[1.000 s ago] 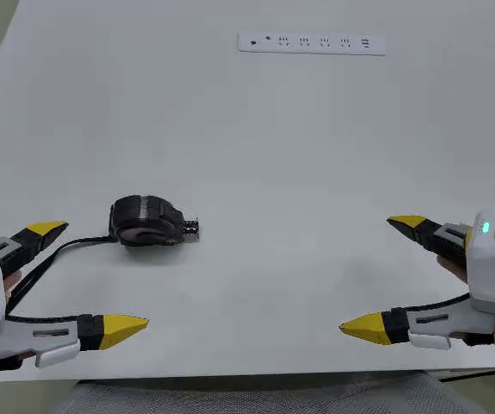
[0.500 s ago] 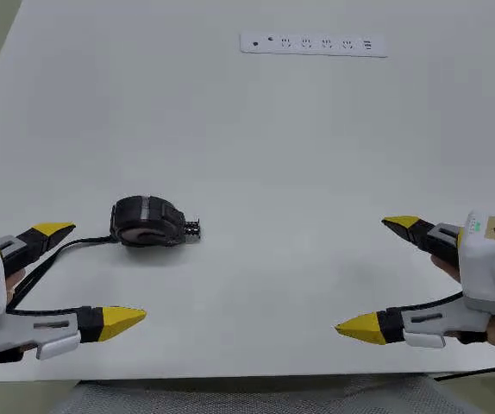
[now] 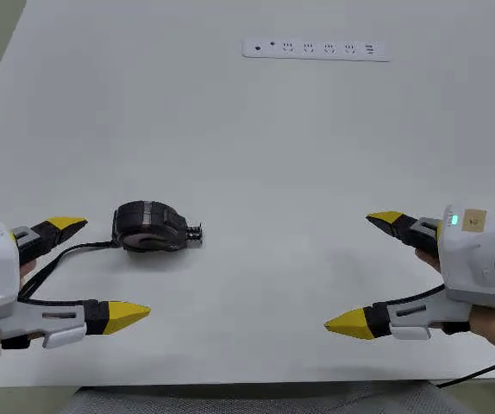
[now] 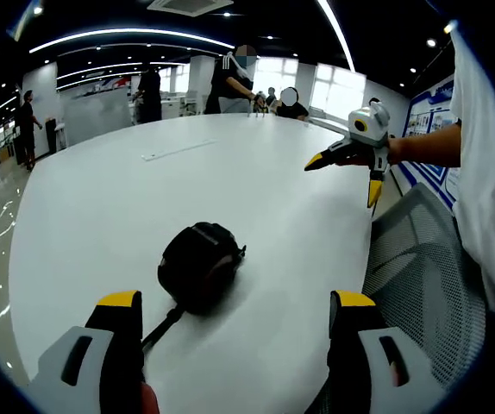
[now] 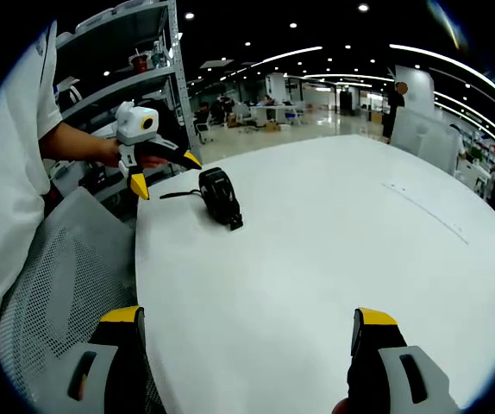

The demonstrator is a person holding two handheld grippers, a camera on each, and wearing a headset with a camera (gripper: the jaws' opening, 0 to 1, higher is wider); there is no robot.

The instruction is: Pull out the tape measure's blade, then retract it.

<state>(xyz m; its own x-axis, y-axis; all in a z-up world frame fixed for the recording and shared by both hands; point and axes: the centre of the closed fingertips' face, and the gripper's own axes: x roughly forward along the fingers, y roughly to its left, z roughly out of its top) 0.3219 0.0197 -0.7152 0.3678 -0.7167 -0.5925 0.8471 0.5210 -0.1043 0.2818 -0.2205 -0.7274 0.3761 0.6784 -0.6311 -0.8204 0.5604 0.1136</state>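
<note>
Open-plan office: ceiling strip lights (image 4: 335,30), storage shelving (image 5: 144,78), large white table (image 3: 273,155).

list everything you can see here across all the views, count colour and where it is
tape measure: 1, black, lying on the table left of centre, blade not pulled out
strap: 1, black, trailing from the tape measure toward the left claw
power strip: 1, white, far side of the table
table: 1, white
mesh chair: 1, grey, at the table's near edge
shelving: 1 unit, grey, behind the person
people: several, mostly dark clothes, beyond the table
left claw: 1, white body, black jaws, yellow tips, open, empty, by the tape measure
right claw: 1, same colours, open, empty, over the table's right side
</note>
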